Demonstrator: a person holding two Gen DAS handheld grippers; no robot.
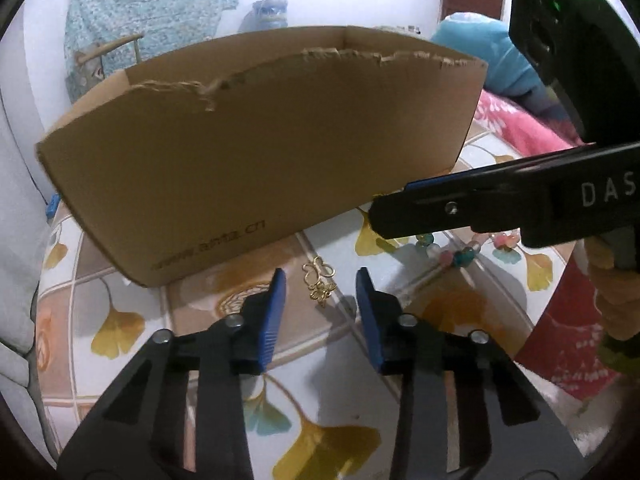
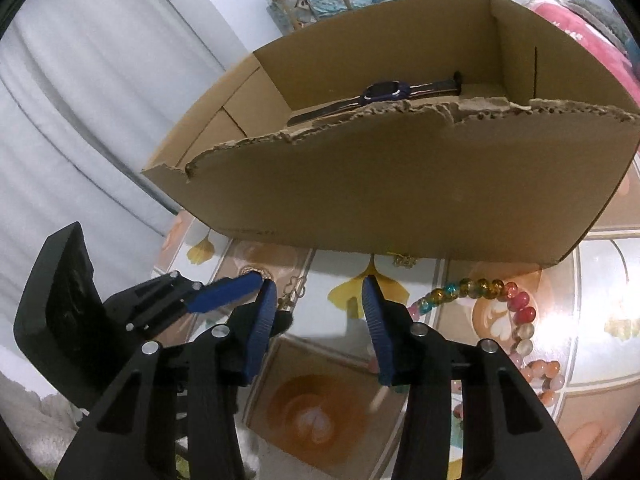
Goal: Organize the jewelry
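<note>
Left wrist view
- Left tongs [image 1: 321, 280]: jaws apart, blue pads either side of the gold pendant [image 1: 319, 282], not touching it.
- Gold pendant: flat on the worktop [image 1: 120, 320], just in front of the cardboard box [image 1: 256, 160], near its front wall.
- Right tongs [image 1: 440, 212]: reach in from the right edge, tip over the bead bracelet [image 1: 452, 252]; grip cannot be told here.
- Bead bracelet: on the worktop, right of the pendant, partly hidden.

Right wrist view
- Right tongs [image 2: 320, 304]: jaws parted, nothing between the pads, only bare worktop [image 2: 592, 280].
- Bead bracelet [image 2: 516, 312]: curves along the worktop just right of the right pad.
- Left tongs [image 2: 240, 288]: enter from the left, tip near the gold pendant [image 2: 294, 292].
- Cardboard box [image 2: 400, 188]: torn front rim, watch [image 2: 380, 94] lying inside on its floor.
</note>
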